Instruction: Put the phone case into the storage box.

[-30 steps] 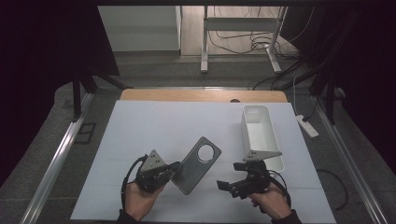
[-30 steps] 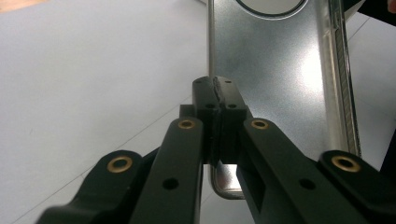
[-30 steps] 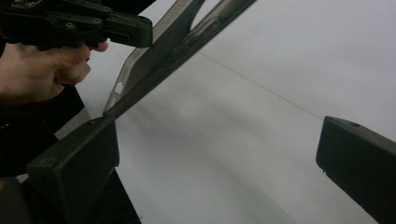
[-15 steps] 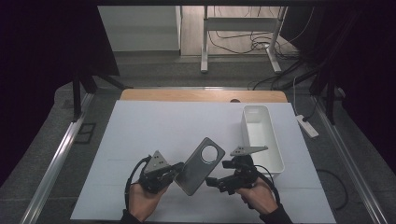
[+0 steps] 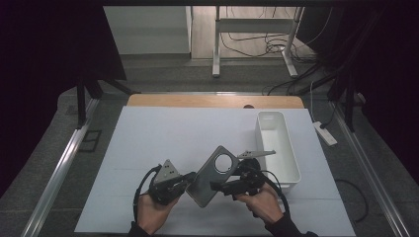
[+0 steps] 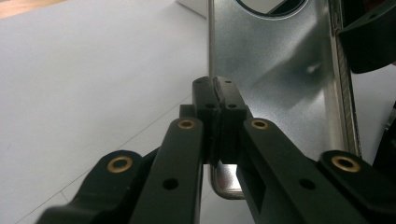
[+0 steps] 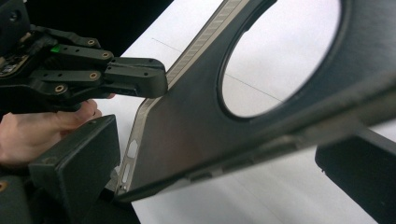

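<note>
I had the left gripper [image 5: 187,178] clenched on the left edge of the phone back cover [image 5: 213,175], a grey metal shell with a large round camera opening, which stood tilted above the white table sheet [image 5: 163,133] near the front of the table, between my two hands. In the left gripper view the two pads met on the cover's thin rim [image 6: 211,70], with the brushed inner face [image 6: 275,84] spreading to the right of them. The right gripper [image 5: 221,187] sat at the cover's right edge with its jaws apart; in the right gripper view the cover [image 7: 196,121] lay between the two black pads [image 7: 77,163] without either pressing on it, so this tool was released. That view also showed the left gripper [image 7: 159,77] pinching the far rim, and my left hand [image 7: 42,126] behind it. Just beside the right gripper, on its far right, stood a white rectangular bin [image 5: 289,163], long side running away from me. A strip of bare wooden tabletop [image 5: 197,101] showed beyond the sheet, and cables [image 5: 267,47] lay on the floor past the table, well apart from the work.
</note>
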Demonstrator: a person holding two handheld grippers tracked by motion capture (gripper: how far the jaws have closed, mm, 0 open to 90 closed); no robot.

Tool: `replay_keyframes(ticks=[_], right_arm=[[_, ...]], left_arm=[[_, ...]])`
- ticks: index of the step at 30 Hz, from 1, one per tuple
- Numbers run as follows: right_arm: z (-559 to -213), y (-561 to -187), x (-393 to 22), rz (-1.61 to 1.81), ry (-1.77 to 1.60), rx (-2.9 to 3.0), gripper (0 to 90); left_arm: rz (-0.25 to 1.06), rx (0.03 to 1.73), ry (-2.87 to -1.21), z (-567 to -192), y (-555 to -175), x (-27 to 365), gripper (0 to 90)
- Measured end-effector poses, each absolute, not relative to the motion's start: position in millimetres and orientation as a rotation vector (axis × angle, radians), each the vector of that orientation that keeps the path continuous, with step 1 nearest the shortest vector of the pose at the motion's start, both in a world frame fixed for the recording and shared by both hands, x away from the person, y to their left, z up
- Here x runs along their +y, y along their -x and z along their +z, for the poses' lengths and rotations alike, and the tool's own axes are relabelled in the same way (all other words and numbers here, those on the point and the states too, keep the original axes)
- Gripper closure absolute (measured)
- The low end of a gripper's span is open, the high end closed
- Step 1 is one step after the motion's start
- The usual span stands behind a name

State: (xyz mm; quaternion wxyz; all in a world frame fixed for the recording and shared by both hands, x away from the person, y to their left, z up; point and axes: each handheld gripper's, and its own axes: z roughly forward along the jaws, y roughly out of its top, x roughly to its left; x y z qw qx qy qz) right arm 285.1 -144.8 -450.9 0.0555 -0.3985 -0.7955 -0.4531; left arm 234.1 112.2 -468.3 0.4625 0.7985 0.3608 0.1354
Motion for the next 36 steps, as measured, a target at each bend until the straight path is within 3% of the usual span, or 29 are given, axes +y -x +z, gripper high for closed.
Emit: replay_keyframes(ticks=[7,16,17,22,36], right_arm=[[-453.9,-288.0,-137.5,-1.346,1.216,-2.423,1.3],[-453.5,-289.3,-138.4,-1.346,1.194,-2.331,43.5],[-453.5,-289.3,-138.4,-1.346,1.194,-2.331,43.5],[-453.8,-290.6,-140.2,-1.358,1.187,-2.262,62.9],[-457.9,-290.8,-142.4,-1.372,1.217,-2.131,85.4]], left_arm=[[0.333,0.884,-1.958,-467.6,-233.7,111.9,89.1],[0.337,0.879,-1.955,-467.9,-232.8,111.5,89.1],[0.337,0.879,-1.955,-467.9,-232.8,111.5,89.1],[0.341,0.864,-1.955,-468.3,-232.0,111.0,89.1],[0.306,0.825,-1.998,-471.1,-233.5,110.6,87.1]])
